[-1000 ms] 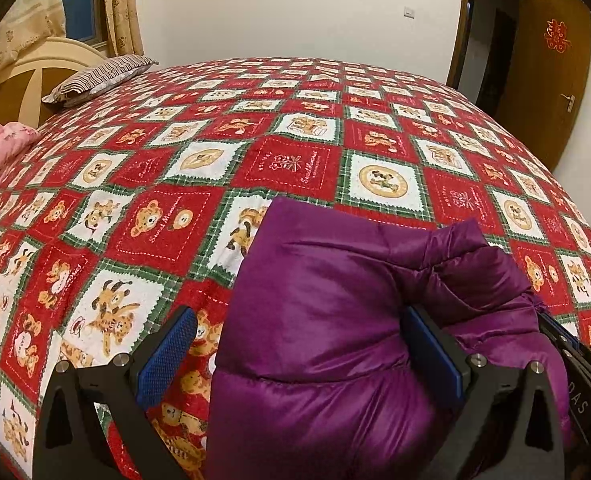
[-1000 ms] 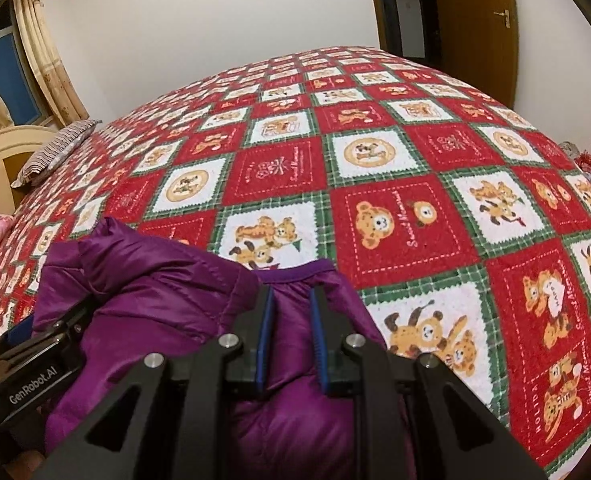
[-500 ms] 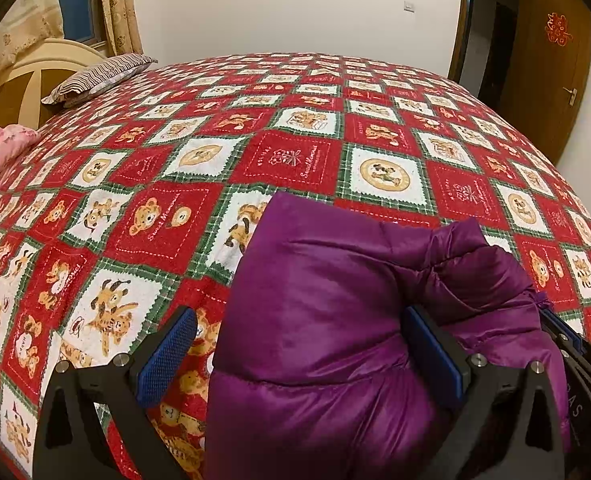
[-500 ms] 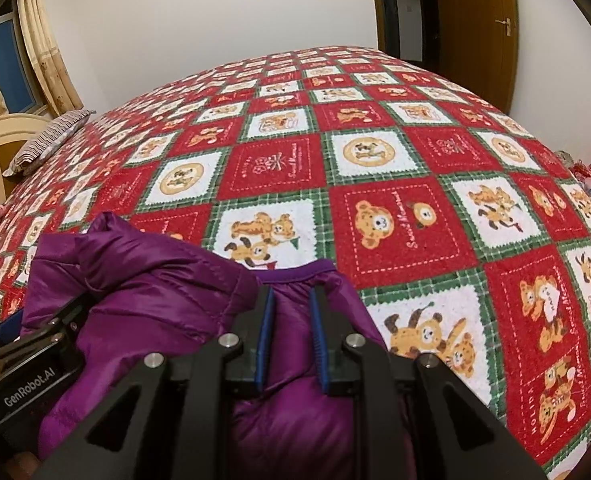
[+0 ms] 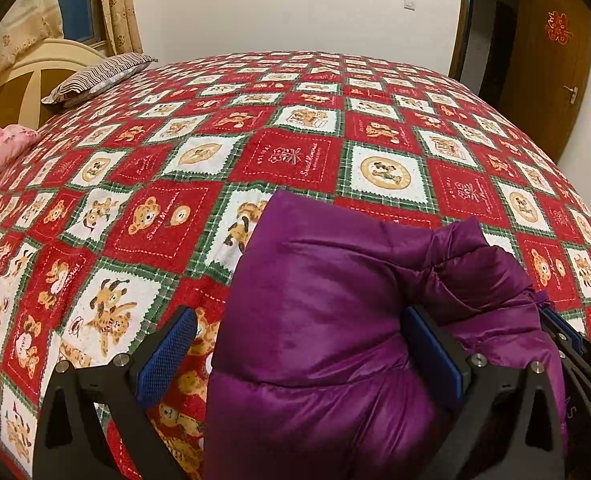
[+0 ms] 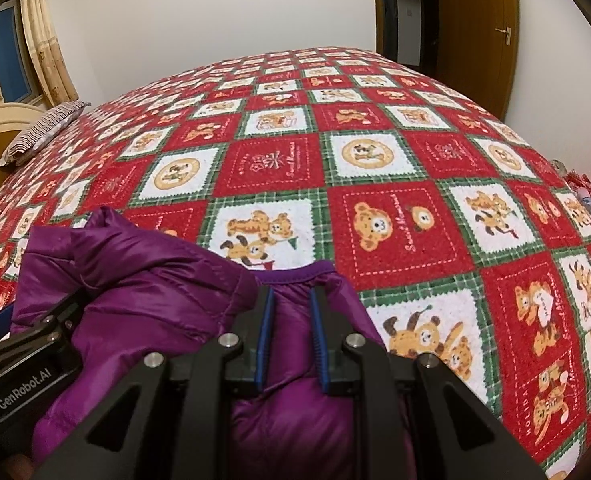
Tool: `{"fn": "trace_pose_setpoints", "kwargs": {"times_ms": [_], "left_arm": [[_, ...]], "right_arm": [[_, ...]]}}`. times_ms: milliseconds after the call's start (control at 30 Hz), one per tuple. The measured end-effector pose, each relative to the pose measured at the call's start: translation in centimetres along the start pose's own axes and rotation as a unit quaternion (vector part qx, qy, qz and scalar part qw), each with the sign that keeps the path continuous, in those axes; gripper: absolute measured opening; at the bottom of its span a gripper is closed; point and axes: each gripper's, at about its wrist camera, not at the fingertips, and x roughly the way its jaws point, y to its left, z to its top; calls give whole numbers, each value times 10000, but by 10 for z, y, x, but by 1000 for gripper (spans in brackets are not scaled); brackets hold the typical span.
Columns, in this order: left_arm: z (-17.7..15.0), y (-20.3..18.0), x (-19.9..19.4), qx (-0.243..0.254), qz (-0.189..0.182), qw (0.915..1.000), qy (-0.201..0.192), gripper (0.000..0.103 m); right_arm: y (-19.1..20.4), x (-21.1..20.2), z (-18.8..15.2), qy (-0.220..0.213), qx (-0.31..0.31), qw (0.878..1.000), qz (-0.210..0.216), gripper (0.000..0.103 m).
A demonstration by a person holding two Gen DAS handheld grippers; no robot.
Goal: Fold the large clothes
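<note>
Left wrist view: bed (image 5: 295,152), with the purple jacket (image 5: 335,320) bunched up across both tongs, its long axis running left-right. Left tongs (image 5: 299,356) gape wide around its bulk; right tongs (image 6: 291,340) pinch a fold near its hem.

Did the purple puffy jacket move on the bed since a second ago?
Yes, a little. In the left wrist view the purple jacket top edge now sits closer to the round teddy square on the quilt, so it has crept forward, still held by the right claw.
</note>
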Motion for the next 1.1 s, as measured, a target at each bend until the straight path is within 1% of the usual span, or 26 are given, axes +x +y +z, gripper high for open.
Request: {"fn": "trace_pose_setpoints", "kwargs": {"times_ms": [300, 400, 433, 467, 533, 567, 600, 633, 667, 700, 733, 767, 833, 867, 933, 967, 1033, 1100], "left_arm": [[0, 0, 1, 0, -8, 10000, 8, 102], [0, 1, 2, -47, -92, 9999, 47, 102], [1, 2, 3, -73, -148, 9998, 85, 102], [2, 5, 4, -129, -278, 9994, 167, 102], [6, 13, 3, -207, -642, 9969, 411, 102], [6, 21, -4, -274, -758, 9955, 500, 102], [4, 32, -16, -419, -854, 9943, 475, 102], [1, 40, -28, -511, -993, 9929, 415, 102], [-4, 49, -42, -551, -1192, 9908, 331, 102], [-10, 58, -55, -531, -1372, 9887, 287, 102], [-15, 64, -64, -514, -1449, 9878, 242, 102], [-23, 71, -74, -497, -1446, 9881, 170, 102], [-36, 82, -86, -520, -1479, 9876, 58, 102], [-41, 85, -87, -519, -1509, 9872, 61, 102], [-48, 84, -85, -478, -1556, 9866, 134, 102], [-51, 79, -81, -403, -1557, 9868, 195, 102], [-55, 69, -73, -233, -1487, 9881, 312, 102], [-59, 63, -70, -167, -1539, 9876, 260, 102]], "right_arm": [[0, 0, 0, 3, 2, 10000, 5, 22], [0, 0, 0, 3, 5, 10000, 10, 22], [0, 0, 0, 5, 15, 10000, 19, 22], [1, 0, 0, 9, 20, 10000, 23, 22], [-2, 0, 1, 29, 67, 9999, 119, 22], [-5, -2, 2, 50, 99, 9997, 197, 22], [-8, -7, 4, 109, 90, 9995, 299, 23], [-10, -12, 5, 112, 43, 9993, 354, 25], [-14, -24, 4, 56, 43, 9989, 473, 39], [-21, -38, 3, -44, 145, 9980, 606, 68], [-30, -55, -1, -219, 294, 9967, 726, 79], [-38, -70, -6, -362, 328, 9960, 749, 85], [-46, -83, -16, -406, 227, 9966, 680, 85], [-48, -84, -19, -352, 235, 9966, 707, 85], [-53, -76, -33, -3, 279, 9956, 890, 85], [-53, -69, -38, 117, 272, 9956, 889, 85], [-55, -62, -45, 90, 339, 9951, 929, 84], [-57, -55, -49, 138, 476, 9929, 1082, 84]]}}
